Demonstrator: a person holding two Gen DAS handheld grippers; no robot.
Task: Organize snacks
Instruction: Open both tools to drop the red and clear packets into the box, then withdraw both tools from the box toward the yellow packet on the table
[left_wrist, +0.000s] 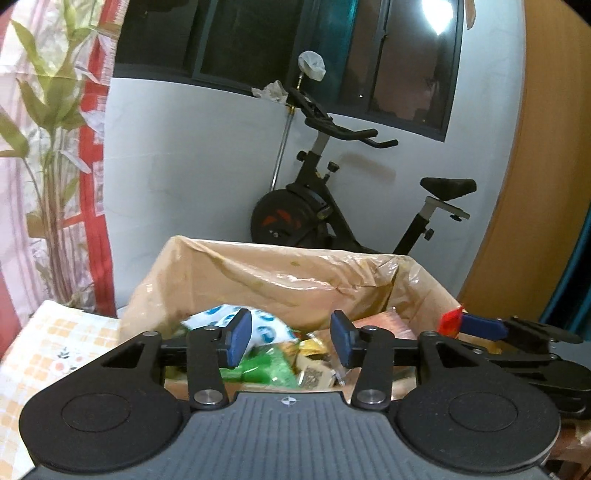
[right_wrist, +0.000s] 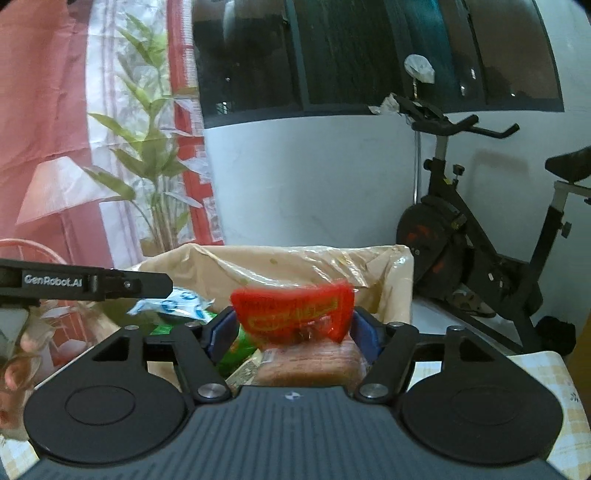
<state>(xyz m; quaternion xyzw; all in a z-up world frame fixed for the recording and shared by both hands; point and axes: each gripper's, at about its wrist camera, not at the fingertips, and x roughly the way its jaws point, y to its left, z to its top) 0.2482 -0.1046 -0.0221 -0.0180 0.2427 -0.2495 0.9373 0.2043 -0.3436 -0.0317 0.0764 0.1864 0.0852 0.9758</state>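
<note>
Snacks fill the plastic-lined cardboard box (left_wrist: 280, 280) just ahead of the left gripper (left_wrist: 291, 341). In the left wrist view its blue pads stand partly apart with nothing between them; the white-and-blue bag (left_wrist: 266, 328) and green packet (left_wrist: 266, 365) lie below and beyond the fingertips, inside the box. The right gripper (left_wrist: 480, 326) comes in from the right with a red corner at its tip.

In the right wrist view the red snack packet (right_wrist: 295, 314) stands between the right gripper's (right_wrist: 293, 332) pads, its long axis across the jaws, above the box (right_wrist: 399, 280). It is blurred, so I cannot tell whether the pads press it. The left gripper (right_wrist: 147, 286) reaches in from the left, also over the box.
</note>
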